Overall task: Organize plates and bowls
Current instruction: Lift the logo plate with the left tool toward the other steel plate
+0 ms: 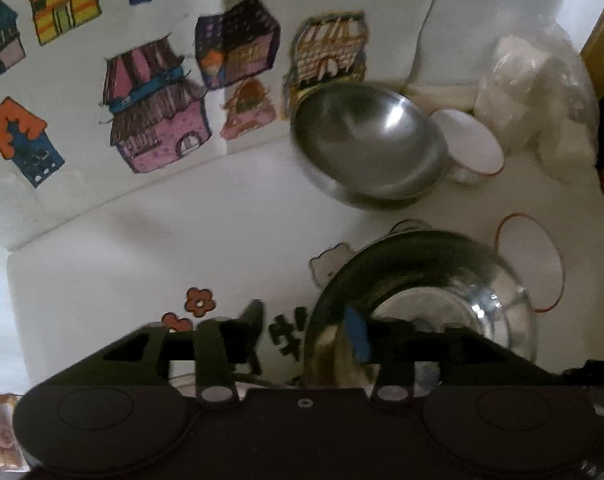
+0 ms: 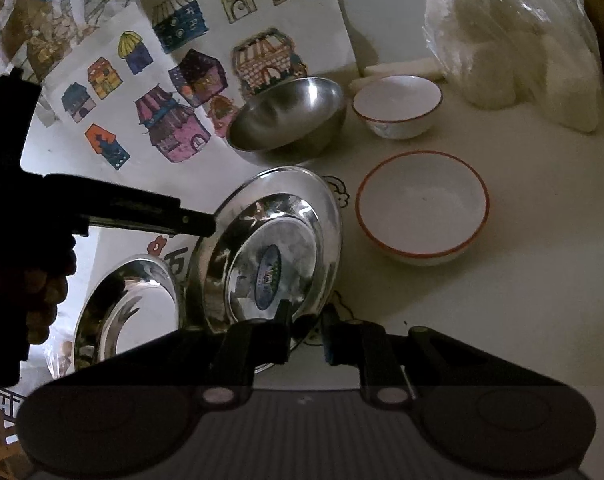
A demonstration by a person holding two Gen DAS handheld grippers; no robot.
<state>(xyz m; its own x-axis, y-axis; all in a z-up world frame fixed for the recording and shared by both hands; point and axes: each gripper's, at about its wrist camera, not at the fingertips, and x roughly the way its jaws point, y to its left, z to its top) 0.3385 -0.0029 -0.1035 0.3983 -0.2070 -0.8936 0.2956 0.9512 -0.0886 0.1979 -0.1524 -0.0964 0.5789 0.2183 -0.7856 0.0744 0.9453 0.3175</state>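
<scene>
Right claw [image 2: 306,332] pinching rim of shiny round steel plate [image 2: 270,256], tilted; left claw [image 1: 302,332] spread.

No legible text: the oval blue sticker [image 2: 269,276] on the steel plate [image 2: 326,216] and the dark table characters [image 1: 286,336] are too blurred.

Dim white table [image 2: 502,320], house drawings [image 1: 158,112]
</scene>
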